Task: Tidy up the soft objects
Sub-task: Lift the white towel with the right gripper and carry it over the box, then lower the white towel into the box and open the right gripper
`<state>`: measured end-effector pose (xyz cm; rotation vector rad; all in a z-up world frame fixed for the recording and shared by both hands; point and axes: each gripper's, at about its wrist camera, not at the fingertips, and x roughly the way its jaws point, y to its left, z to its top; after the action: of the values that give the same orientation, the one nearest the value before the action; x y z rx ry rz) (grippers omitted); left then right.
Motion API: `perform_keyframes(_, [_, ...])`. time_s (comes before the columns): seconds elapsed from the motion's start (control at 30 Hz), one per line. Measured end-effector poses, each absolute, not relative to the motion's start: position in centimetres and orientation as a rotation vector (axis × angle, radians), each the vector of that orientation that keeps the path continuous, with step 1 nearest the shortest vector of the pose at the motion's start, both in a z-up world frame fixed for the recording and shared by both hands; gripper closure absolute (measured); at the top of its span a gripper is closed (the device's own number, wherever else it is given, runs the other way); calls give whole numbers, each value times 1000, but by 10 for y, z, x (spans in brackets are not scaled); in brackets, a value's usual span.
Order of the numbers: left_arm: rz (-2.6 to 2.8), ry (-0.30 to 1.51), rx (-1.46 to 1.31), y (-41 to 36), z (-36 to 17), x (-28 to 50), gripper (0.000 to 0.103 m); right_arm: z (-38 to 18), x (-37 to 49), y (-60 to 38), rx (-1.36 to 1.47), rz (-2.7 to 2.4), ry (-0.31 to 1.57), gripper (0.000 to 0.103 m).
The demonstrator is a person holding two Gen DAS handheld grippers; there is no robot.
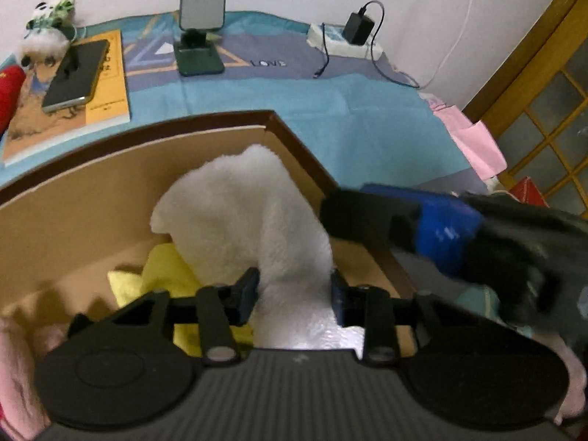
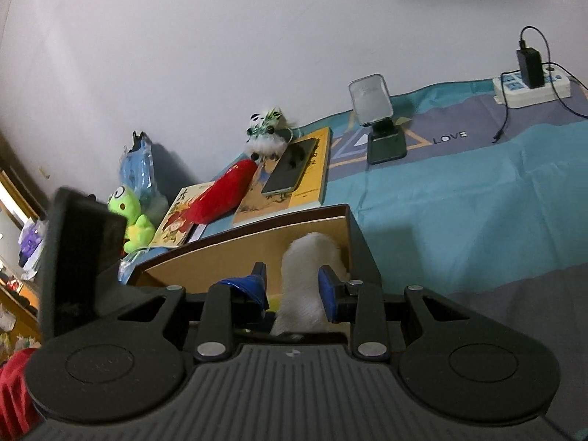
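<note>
A white fluffy towel (image 1: 239,213) stands up inside the brown cardboard box (image 1: 305,147), leaning into its far right corner over a yellow cloth (image 1: 165,272). My left gripper (image 1: 294,297) points down into the box, and both of its pads touch the towel's lower part, which looks pinched between them. My right gripper (image 1: 352,217), held by a dark-gloved hand, reaches in from the right with its tip at the towel's side. In the right wrist view the right gripper (image 2: 292,286) has its jaws apart; the towel (image 2: 305,257) shows in the gap, clear of the left pad. The box (image 2: 360,235) lies just ahead.
A panda plush (image 1: 47,25), a red plush (image 1: 11,92) and a phone (image 1: 73,73) on a book lie behind the box. A phone stand (image 1: 200,36) and a power strip (image 1: 341,40) stand by the wall. A green frog plush (image 2: 132,217) sits far left. Pink cloth (image 1: 14,367) lies near me.
</note>
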<state>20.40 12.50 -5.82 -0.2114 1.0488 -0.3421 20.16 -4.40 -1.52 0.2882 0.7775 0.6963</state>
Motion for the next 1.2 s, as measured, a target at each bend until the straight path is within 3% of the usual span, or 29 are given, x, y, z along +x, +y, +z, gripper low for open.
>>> perform_keyframes(0.07, [-338, 1092, -194, 119, -66, 213, 57, -16, 200, -47, 295, 677, 776, 89])
perform_keyframes(0.37, [-332, 1104, -179, 126, -58, 205, 49, -16, 193, -66, 371, 651, 768, 88])
perform_keyframes(1.2, [244, 922, 16, 131, 11, 101, 45, -5, 164, -38, 248, 862, 811, 88])
